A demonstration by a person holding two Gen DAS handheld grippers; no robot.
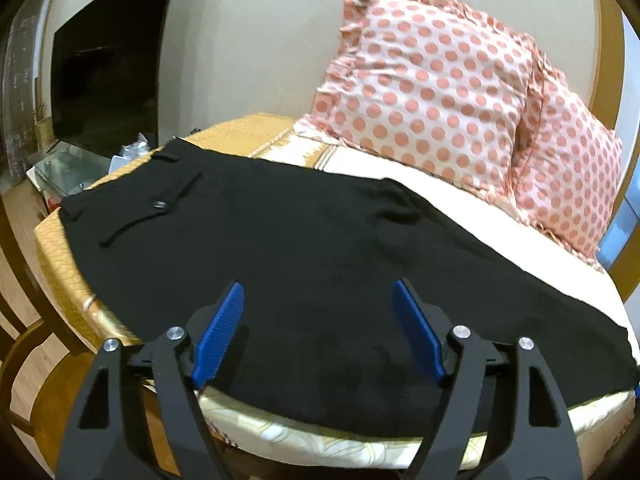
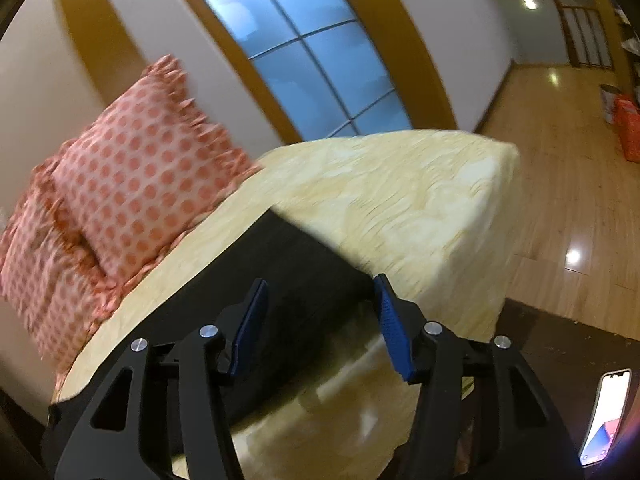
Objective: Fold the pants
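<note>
Black pants (image 1: 304, 248) lie flat across the yellow bed (image 1: 352, 440), waistband with pocket and button at the left. My left gripper (image 1: 318, 294) is open just above the near edge of the pants, holding nothing. In the right wrist view the leg end of the pants (image 2: 304, 280) reaches toward the bed's middle. My right gripper (image 2: 320, 290) is open over that leg end, its right finger near the hem corner. It holds nothing.
Two pink polka-dot pillows (image 1: 440, 92) lean on the wall at the bed's far side, also in the right wrist view (image 2: 132, 184). A TV (image 1: 104, 76) and glass table stand far left. Wooden floor (image 2: 580, 200) lies right; a phone (image 2: 606, 416) sits lower right.
</note>
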